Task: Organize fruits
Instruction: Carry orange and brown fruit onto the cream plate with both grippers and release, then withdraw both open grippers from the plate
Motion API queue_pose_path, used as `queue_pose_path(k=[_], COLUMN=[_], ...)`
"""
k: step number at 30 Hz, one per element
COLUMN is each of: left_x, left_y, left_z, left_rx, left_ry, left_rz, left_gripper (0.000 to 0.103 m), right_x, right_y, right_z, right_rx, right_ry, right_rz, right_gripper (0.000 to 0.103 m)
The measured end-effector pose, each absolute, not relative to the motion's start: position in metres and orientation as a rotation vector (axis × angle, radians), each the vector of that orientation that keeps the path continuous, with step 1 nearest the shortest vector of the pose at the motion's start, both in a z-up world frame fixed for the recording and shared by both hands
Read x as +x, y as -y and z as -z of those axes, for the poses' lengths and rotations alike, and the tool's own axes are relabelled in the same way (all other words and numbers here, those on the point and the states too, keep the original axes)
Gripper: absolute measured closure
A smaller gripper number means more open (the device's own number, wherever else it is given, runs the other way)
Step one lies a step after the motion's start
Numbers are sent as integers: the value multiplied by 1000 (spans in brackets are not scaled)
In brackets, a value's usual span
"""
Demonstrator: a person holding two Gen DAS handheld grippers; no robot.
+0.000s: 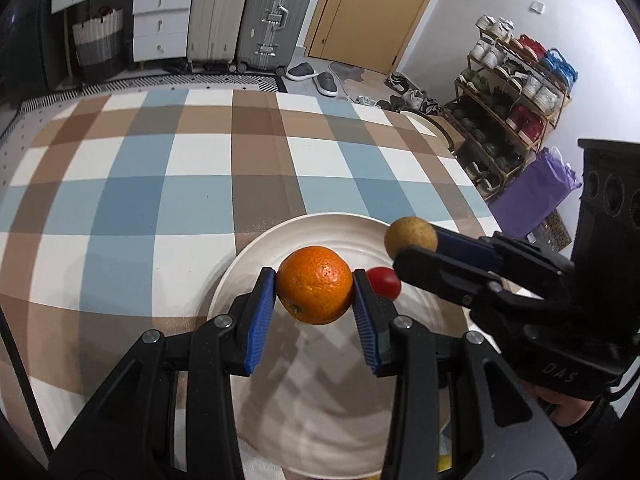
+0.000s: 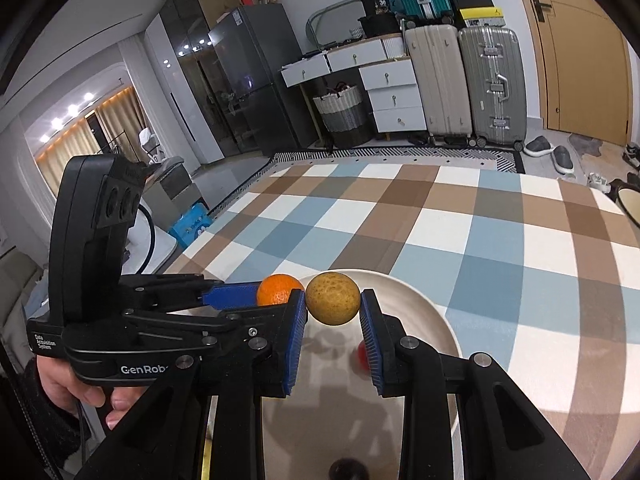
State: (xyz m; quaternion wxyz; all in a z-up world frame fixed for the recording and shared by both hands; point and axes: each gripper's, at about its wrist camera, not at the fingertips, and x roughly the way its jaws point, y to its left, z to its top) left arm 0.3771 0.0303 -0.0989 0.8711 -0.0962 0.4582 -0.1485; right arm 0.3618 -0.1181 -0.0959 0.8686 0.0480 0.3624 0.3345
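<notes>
Orange (image 1: 314, 285): clamped between the blue fingers (image 1: 262, 312) of the left gripper (image 1: 314, 292), held above the white plate (image 1: 256, 256), not touching it. Brown round fruit (image 2: 333, 298): clamped the same way in the right gripper (image 2: 333, 312), also above the plate, just beside the orange. Red tomato (image 1: 385, 282) already lies on the plate, below and between the two held fruits. Plate sits on the checked worktop (image 1: 160, 160).

Step in hand (est.): set both fruits down on the plate.

Procedure:
1. Keep grip pressure const. during descent; both fruits are round and can roll out.
2. Lower each fruit to a bare area of the plate, clear of the tomato.
3. Keep the grippers apart; their bodies are near each other on approach.
4. Release only w/ fruit resting on the plate. Open slowly; withdraw straight back to avoid nudging.
</notes>
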Motion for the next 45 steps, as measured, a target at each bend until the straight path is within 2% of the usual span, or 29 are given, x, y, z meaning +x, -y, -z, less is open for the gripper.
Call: queue_pose_path(k=[13,14,16,18,20,22,35,37,39,41,45], left_x=[393,392,392,389,385,379,298,281,263,246,214], left_y=[-31,-30,-30,-32,-35,-36,-41,-41,-41,-39,-37], left_z=[110,109,108,105,100,93,38,30,23,15,0], left_rx=[-200,-199,-195,-204,-222,-228,-152,-144,-136,-131,-113], left_ry=[-951,-950,-952,-942,-927,-906,-797,-777,-759,-733,-688], left_rz=[338,340,330,333,340,344,232,216,197,174,130], left_gripper=[68,68,67,60,40,33,31,30,23,21,16], right_x=[384,385,384,381,375,370,293,281,266,250,222], right_y=[110,110,111,117,125,133,178,180,182,184,188], right_z=[125,126,125,122,117,112,55,48,40,31,21], right_rx=[98,98,93,95,115,136,209,210,209,197,200], right_ry=[-858,-859,-848,-830,-808,-790,-654,-639,-619,-597,-551], right_rz=[-686,-679,-659,-644,-642,-643,-626,-629,-636,-633,-637], right_gripper=[75,74,66,53,52,52,49,45,38,37,21])
